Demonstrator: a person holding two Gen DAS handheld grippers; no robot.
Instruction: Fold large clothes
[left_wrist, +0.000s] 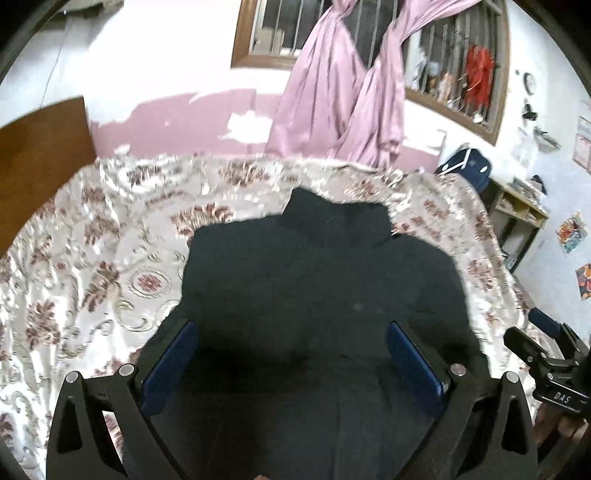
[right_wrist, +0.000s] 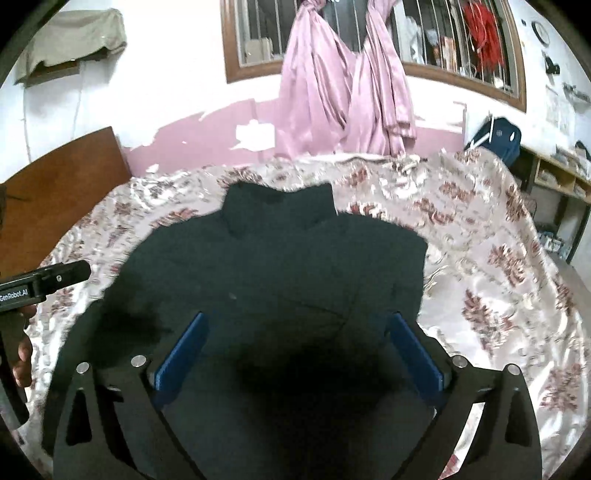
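A dark high-collared fabric garment (left_wrist: 321, 280) lies flat on the floral satin bedspread (left_wrist: 92, 266). Both grippers, left gripper (left_wrist: 291, 354) and right gripper (right_wrist: 297, 347), hover above, jaws wide open, empty. Soft, limp; best pinched at hem corners.

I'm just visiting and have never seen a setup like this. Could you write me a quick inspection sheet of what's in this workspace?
Surface: bed with floral bedspread, wrinkled.
Job's things: dark garment lying flat, collar toward the wall.
Clutter: nothing seen on the bed.
Grippers: left hand-held gripper open above the garment; right hand-held gripper open above it, holding nothing.
Cables: thin wire hanging down the wall.
Surroundings: pink curtains knotted at a barred window; shelf unit at right; wooden headboard at left.
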